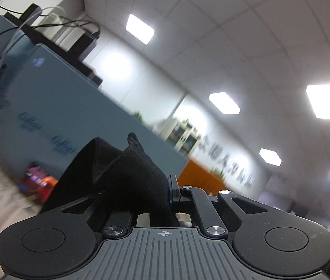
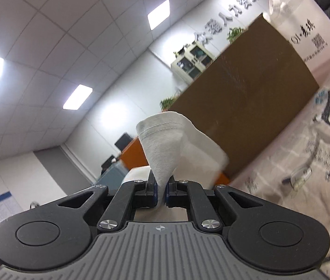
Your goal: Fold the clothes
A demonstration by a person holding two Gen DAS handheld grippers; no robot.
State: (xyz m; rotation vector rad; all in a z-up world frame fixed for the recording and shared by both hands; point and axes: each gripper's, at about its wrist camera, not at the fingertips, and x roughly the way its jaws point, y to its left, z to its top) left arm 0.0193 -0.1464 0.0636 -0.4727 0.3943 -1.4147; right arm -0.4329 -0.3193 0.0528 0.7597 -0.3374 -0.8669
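Observation:
In the left wrist view a fold of black fabric (image 1: 127,175) bunches up between the jaws of my left gripper (image 1: 162,187), which is shut on it. The cloth hides the left finger; the right finger (image 1: 173,186) shows beside it. In the right wrist view a corner of light grey fabric with a stitched hem (image 2: 162,144) stands up from my right gripper (image 2: 162,187), which is shut on it. Both grippers are raised off the table and tilted. I cannot tell whether the black and grey pieces belong to one garment.
A blue partition (image 1: 55,107) with cables and black boxes on top runs along the left. A brown cardboard box (image 2: 246,98) and a white paper bag (image 2: 304,25) stand on a table with a cartoon-printed cloth (image 2: 304,158) at the right.

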